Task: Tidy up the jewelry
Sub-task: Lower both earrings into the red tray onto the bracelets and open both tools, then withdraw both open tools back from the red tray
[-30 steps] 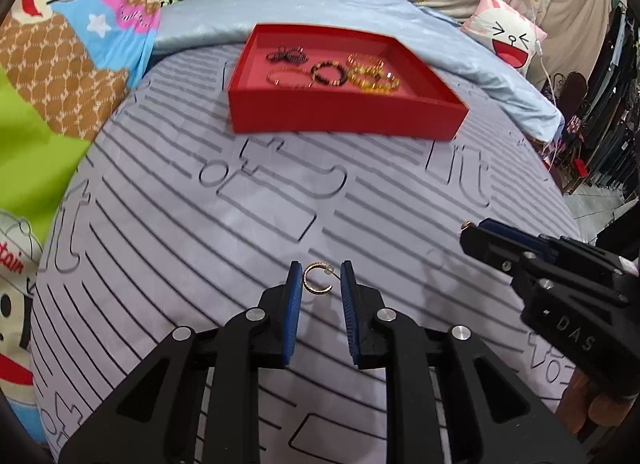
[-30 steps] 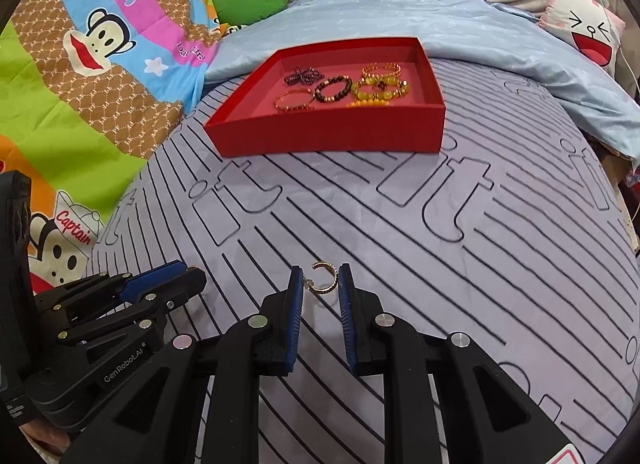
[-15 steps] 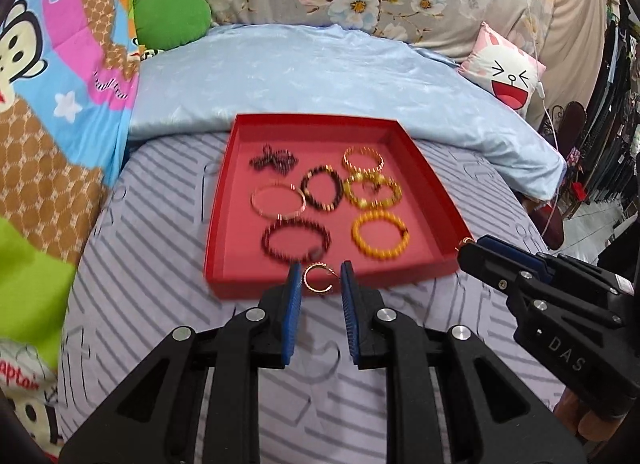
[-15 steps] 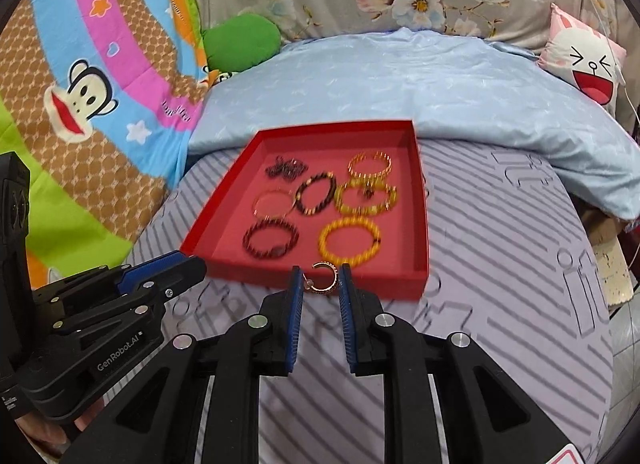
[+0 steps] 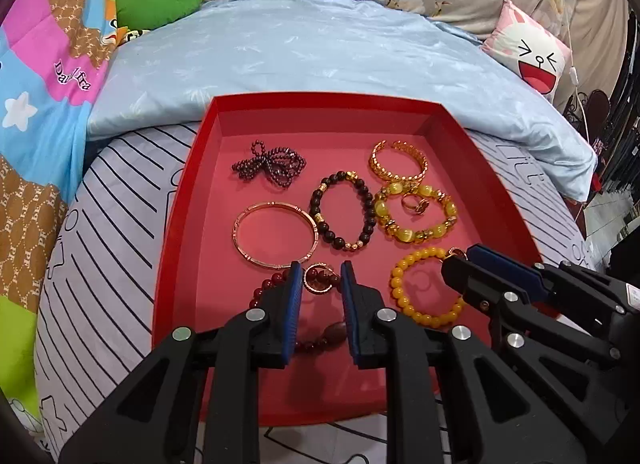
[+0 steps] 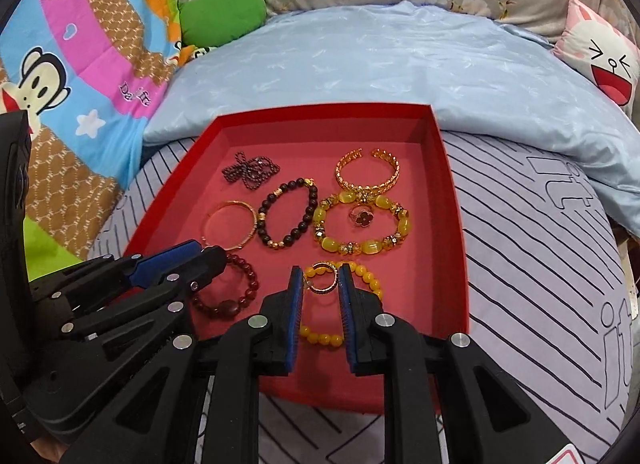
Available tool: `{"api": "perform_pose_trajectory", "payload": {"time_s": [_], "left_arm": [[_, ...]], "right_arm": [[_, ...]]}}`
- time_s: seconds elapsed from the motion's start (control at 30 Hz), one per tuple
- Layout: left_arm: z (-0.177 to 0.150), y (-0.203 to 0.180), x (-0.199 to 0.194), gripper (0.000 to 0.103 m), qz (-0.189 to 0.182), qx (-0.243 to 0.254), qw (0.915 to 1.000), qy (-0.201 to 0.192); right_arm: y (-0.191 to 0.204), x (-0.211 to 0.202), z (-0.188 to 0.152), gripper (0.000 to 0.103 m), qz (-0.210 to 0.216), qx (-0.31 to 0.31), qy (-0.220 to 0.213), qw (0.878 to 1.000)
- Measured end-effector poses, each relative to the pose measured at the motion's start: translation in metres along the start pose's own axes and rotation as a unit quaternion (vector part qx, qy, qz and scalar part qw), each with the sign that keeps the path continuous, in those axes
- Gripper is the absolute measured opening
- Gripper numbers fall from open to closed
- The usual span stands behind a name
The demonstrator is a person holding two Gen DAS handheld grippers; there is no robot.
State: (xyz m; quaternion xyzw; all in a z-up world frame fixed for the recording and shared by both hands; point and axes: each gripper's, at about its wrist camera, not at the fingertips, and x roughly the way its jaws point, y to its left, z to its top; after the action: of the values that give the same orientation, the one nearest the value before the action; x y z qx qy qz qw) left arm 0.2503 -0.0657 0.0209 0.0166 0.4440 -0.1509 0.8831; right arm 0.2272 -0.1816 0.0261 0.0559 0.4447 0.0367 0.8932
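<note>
Our left gripper [image 5: 320,284] and right gripper [image 6: 320,284] each pinch an earring [image 5: 317,284] over the red tray [image 5: 176,200], crowded with bracelets [image 5: 416,216].

Two wrist fisheyes, side by side, angled down, close over shared red tray [image 5: 188,192]

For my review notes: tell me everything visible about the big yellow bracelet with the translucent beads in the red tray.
The yellow translucent-bead bracelet is a closed loop of glossy, glass-like oval beads spaced by small dark and gold sparkly spacers. It lies flat on the floor of the red tray, right of centre. A small gold ring with a dark red clover face sits inside its loop. The gold chain-link cuff touches its far edge; the dark brown bead bracelet lies close on its left.
</note>
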Motion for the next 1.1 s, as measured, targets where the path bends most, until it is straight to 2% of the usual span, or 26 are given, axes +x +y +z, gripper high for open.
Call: {"api": "perform_pose_trajectory", "payload": {"time_s": [0.17, 0.3, 0.37, 0.63, 0.8, 0.9, 1.1], "left_arm": [[0.001, 0.004, 0.006, 0.019, 0.004, -0.003, 1.0, 0.002], [0.001, 0.004, 0.009, 0.025, 0.012, -0.003, 0.9999, 0.003], [0.001, 0.003, 0.008, 0.026, 0.015, -0.002, 0.9999, 0.001], [0.001, -0.003, -0.006, 0.03, 0.03, 0.001, 0.9995, -0.006], [-0.005, -0.005, -0.021, 0.042, 0.045, -0.009, 0.9989, -0.013], [-0.01, -0.004, -0.029, 0.054, 0.052, -0.018, 0.9984, -0.015], [-0.017, -0.004, -0.039, 0.06, 0.062, -0.023, 0.9977, -0.016]], "right_arm": [[-0.004, 0.009, 0.001, 0.019, -0.004, 0.001, 0.005, 1.0], [-0.005, 0.01, 0.0, 0.024, -0.006, 0.005, 0.005, 1.0], [-0.006, 0.007, 0.0, 0.028, -0.005, 0.008, 0.0, 1.0], [-0.003, -0.016, -0.004, 0.033, -0.014, 0.012, -0.021, 1.0], [-0.007, -0.032, -0.011, 0.042, -0.028, 0.026, -0.029, 0.999], [-0.01, -0.039, -0.015, 0.047, -0.029, 0.036, -0.03, 0.998], [-0.009, -0.048, -0.021, 0.051, -0.035, 0.041, -0.032, 0.998]]}}
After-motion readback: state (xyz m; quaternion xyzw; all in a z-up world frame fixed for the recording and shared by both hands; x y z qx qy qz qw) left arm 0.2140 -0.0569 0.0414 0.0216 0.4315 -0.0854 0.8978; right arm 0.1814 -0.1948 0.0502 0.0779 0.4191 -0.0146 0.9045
